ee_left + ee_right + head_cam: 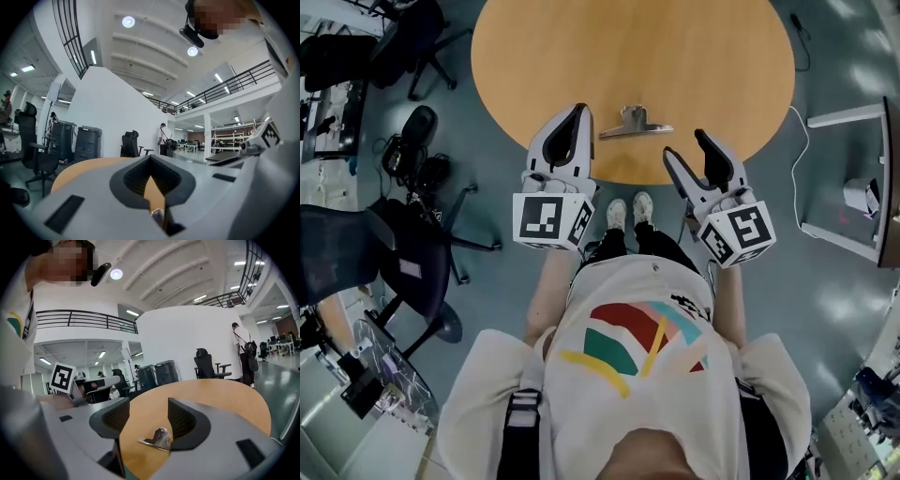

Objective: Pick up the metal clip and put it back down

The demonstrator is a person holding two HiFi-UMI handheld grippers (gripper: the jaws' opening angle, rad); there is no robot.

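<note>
— So, where's the clip?
— Flat on the bench, close to the bench's near edge. Neither gripper touches it.
— And our grippers?
— Our left gripper hangs over that same edge of the bench, jaws pressed together with nothing between them. We judge it's parked there to keep out of the way. Our right gripper is at the bench's edge too, jaws spread wide and empty. Its own view looks along the bench top straight at the clip, so we take it for the grasping one.
— So the pickup hasn't begun?
— We'd say not. We'd need to bring those open jaws around the clip's raised handle.
</note>
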